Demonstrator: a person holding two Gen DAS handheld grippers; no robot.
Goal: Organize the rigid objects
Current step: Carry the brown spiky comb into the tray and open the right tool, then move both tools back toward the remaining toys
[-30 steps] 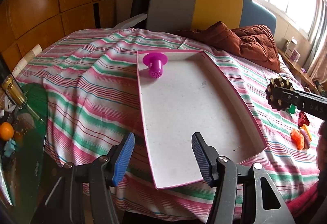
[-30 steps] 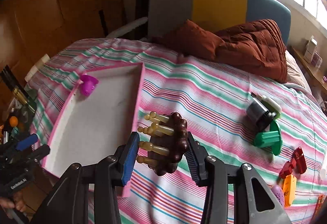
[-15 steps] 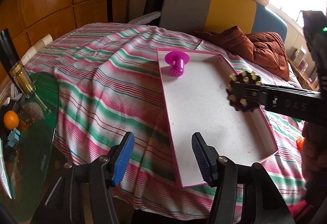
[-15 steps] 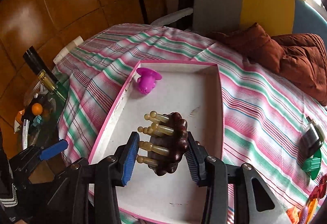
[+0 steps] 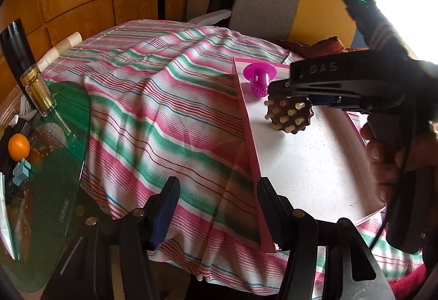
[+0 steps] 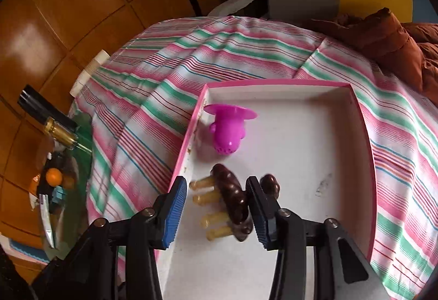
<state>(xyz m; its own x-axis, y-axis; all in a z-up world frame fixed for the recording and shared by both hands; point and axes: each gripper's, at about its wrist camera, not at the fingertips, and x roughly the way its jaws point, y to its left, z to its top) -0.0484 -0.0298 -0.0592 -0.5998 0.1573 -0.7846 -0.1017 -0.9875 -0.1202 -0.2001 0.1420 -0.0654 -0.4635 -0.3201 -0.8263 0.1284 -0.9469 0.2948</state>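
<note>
Right gripper (image 6: 216, 213) sits low over the shallow white tray with pink rim (image 6: 364, 141) on the striped pink-green bedsheet (image 6: 153, 97); its blue-padded fingers (image 6: 173, 211) look spread wider than the dark brown round massage brush w/ tan pegs (image 6: 231, 197) between them. The right pad seems to touch the brush back, the left pad stands clear of the peg tips, so prob. a release, not a grip. Brush is in the tray's near-left part, just beside the left wall and near the magenta perforated plastic strainer plug (image 6: 228, 127), not touching it; can't tell if it rests on the tray floor or hangs just above. To do the drop well: keep the fingers low, open evenly, and pull straight back w/o the right pad dragging the brush into the plug or wall. Brush stands on edge: disc face vertical, pegs pointing left toward the tray wall, long axis of the disc running roughly near-to-far along the tray. On edge it may tip onto its pegs or roll, so back off slowly. Left gripper (image 5: 216, 211) hovers at the tray's near-left corner, fingers open, holding nothing.
</note>
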